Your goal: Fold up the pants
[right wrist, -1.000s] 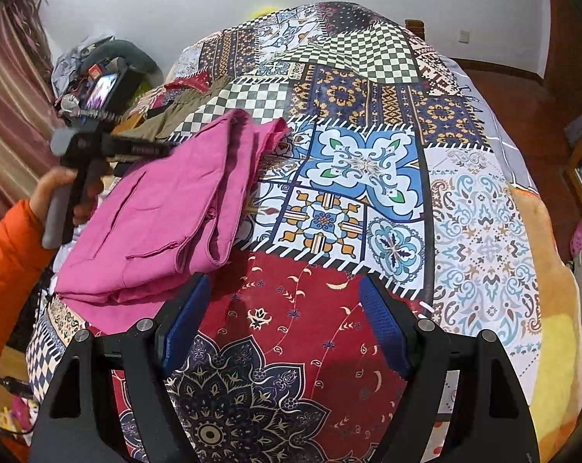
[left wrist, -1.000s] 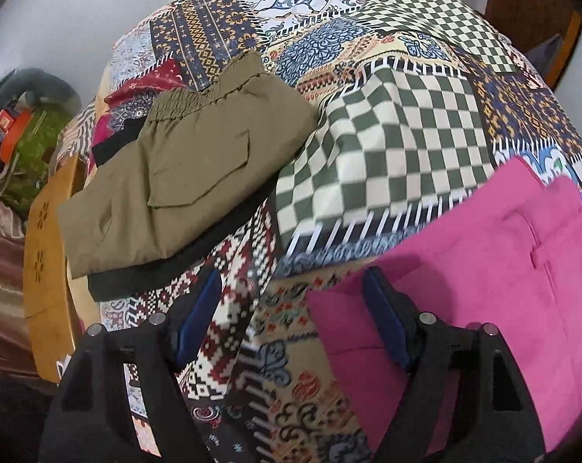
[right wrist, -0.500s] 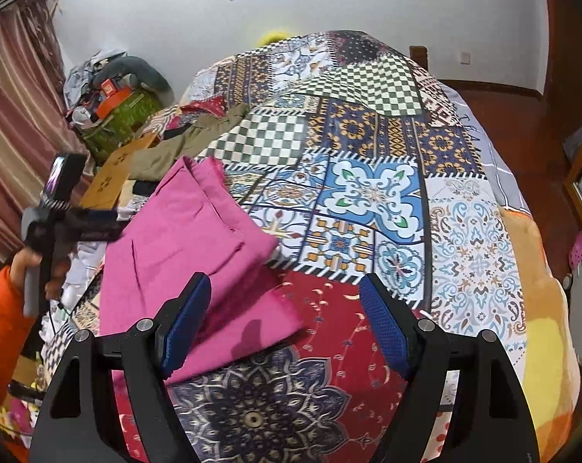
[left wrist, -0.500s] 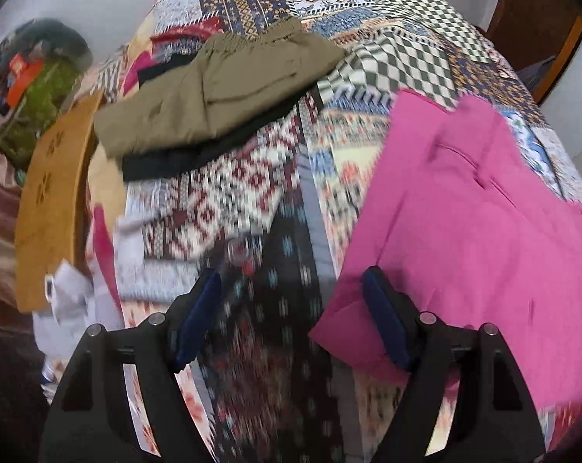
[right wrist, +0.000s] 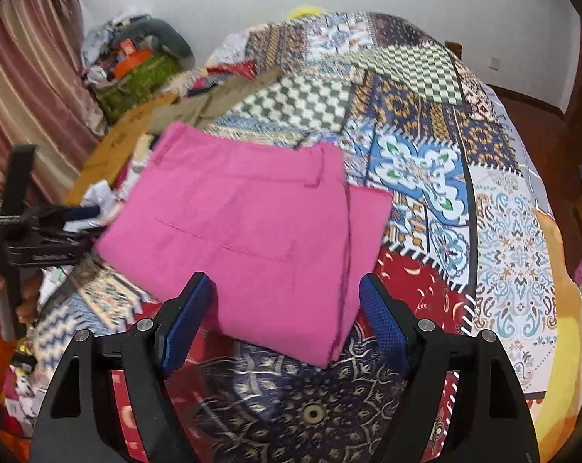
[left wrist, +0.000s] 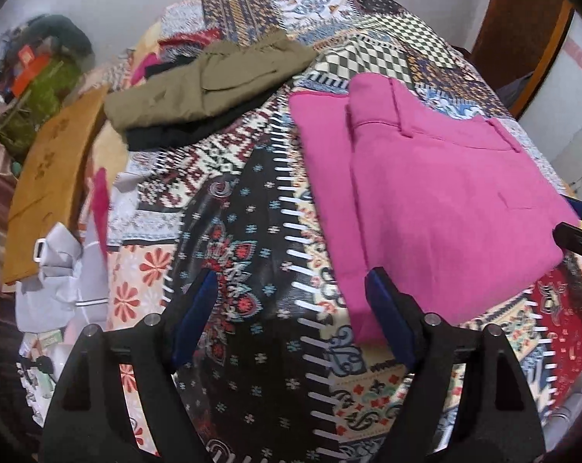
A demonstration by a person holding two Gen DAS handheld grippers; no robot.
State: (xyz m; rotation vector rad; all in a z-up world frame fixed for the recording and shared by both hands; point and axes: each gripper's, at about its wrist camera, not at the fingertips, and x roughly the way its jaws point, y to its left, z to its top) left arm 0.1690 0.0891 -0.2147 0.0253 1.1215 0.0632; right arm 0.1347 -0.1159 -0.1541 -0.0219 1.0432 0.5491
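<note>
The patchwork bedspread is the landmark, covering the bed from wall to near edge. On its near-left part lie the pink pants, folded into a squarish stack with a second layer showing along the far-right side; a pocket seam crosses the top face and the edges look fairly even, though the picture is a little blurred. Toward the wall from them, at the bedspread's left edge, sits a folded olive garment on something black, well apart from the pink stack. Off that left edge stands a wooden board, with pale crumpled fabric below it.

Both claws hover over the bedspread with nothing between the pads: the left gripper is spread wide beside the stack's near corner, and the right gripper is spread wide over its near edge.

The fold looks close to done, so the risk is disturbance. A pad catching only the top layer would peel it back and skew the stack; a pinch at one corner alone would let the soft cloth sag and open. The stack lies near the bedspread's left edge, so a sideways drag could push it off
</note>
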